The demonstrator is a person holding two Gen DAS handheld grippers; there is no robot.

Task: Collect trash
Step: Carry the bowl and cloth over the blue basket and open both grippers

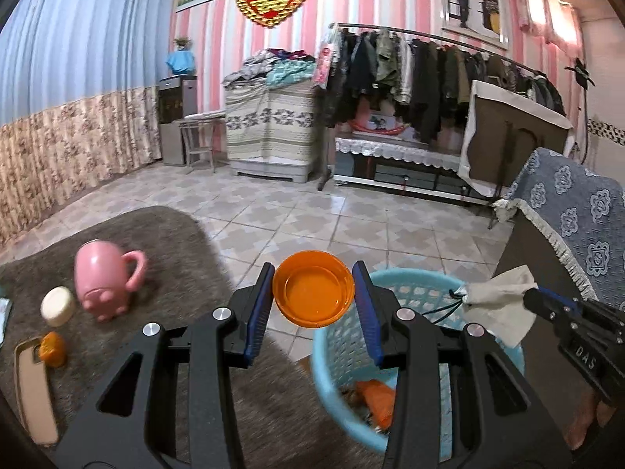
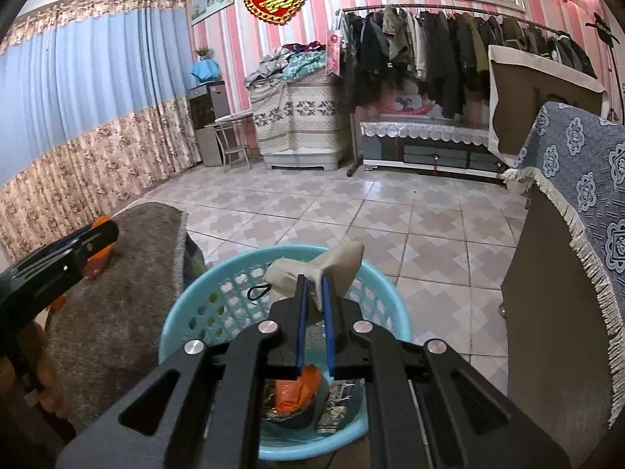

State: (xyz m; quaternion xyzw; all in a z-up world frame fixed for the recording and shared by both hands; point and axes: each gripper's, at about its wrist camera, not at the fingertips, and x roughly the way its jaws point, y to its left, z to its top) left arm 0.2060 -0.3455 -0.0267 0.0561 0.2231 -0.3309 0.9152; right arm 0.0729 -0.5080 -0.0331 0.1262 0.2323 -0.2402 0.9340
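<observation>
Left gripper (image 1: 314, 291) clamps an orange lid (image 1: 313, 288) beside the basket (image 1: 414, 285); right gripper (image 2: 314, 277), angled down, pinches a tissue (image 2: 336, 269) above it.

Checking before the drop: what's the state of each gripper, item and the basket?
Left gripper: shut on orange lid, beside the basket rim.
Right gripper: shut on a crumpled tissue, above the basket.
Basket: upright, trash inside.
Pink mug: upside down on the rug.
</observation>
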